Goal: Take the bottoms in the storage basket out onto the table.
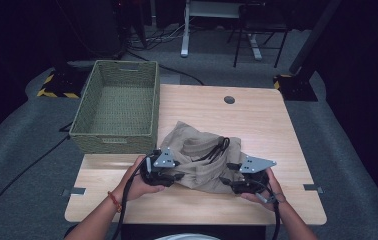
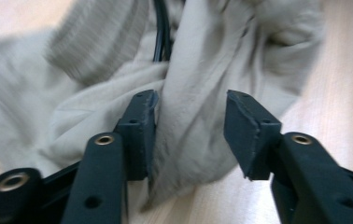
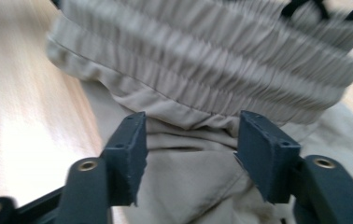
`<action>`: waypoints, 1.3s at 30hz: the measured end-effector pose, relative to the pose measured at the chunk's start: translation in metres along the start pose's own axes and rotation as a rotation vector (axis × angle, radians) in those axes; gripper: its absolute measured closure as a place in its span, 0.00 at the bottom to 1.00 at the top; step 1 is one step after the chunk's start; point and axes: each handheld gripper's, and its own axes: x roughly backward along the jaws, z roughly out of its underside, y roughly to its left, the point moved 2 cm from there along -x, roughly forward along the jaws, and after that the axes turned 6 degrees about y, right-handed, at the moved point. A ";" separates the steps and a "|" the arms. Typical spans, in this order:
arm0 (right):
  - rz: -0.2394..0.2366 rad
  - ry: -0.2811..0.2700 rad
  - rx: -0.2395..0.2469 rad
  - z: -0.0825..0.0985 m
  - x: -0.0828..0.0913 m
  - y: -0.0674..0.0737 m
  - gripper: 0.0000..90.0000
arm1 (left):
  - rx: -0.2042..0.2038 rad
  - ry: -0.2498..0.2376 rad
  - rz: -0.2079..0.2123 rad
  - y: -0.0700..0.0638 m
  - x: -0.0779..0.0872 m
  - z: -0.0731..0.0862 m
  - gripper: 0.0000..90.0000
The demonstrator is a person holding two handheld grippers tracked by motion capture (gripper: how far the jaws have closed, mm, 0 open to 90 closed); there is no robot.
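Observation:
A crumpled beige garment with a ribbed elastic waistband and a black drawstring lies on the wooden table. My left gripper is at the garment's left edge. Its jaws stand apart around a hanging fold of the cloth, and the pads do not squeeze it. My right gripper is at the garment's right edge. Its jaws are spread just under the waistband, with loose cloth lying between them unpinched. A hand holds each gripper near the table's front edge.
A green woven basket with nothing in it stands at the table's far left, just behind the left hand. A round cable hole sits near the far edge. Bare wood stretches to the right of and behind the garment. Grey carpet surrounds the table.

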 end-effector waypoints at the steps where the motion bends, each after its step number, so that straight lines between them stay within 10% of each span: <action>1: -0.005 0.017 -0.001 0.001 -0.005 -0.001 0.51 | 0.008 -0.001 0.020 0.003 -0.007 0.001 0.66; 9: 0.105 0.090 -0.079 0.009 -0.031 -0.030 0.63 | 0.023 0.027 0.148 -0.011 -0.043 -0.001 0.82; 15: 0.116 0.076 -0.141 0.013 -0.025 -0.043 0.49 | -0.045 0.021 0.112 -0.037 -0.041 -0.015 0.51; 22: 0.071 -0.061 -0.116 0.012 0.022 -0.019 0.34 | -0.029 -0.049 0.074 -0.026 0.000 0.003 0.38; 27: -0.002 -0.093 -0.086 0.000 0.015 0.013 0.26 | 0.046 -0.074 -0.009 -0.009 0.015 0.017 0.37; 34: 0.026 -0.033 -0.153 -0.004 -0.022 0.020 0.20 | 0.097 -0.065 -0.059 0.004 -0.014 0.006 0.46; 39: 0.091 0.018 -0.182 0.000 -0.037 0.015 0.27 | 0.090 0.006 0.017 0.003 -0.042 -0.001 0.58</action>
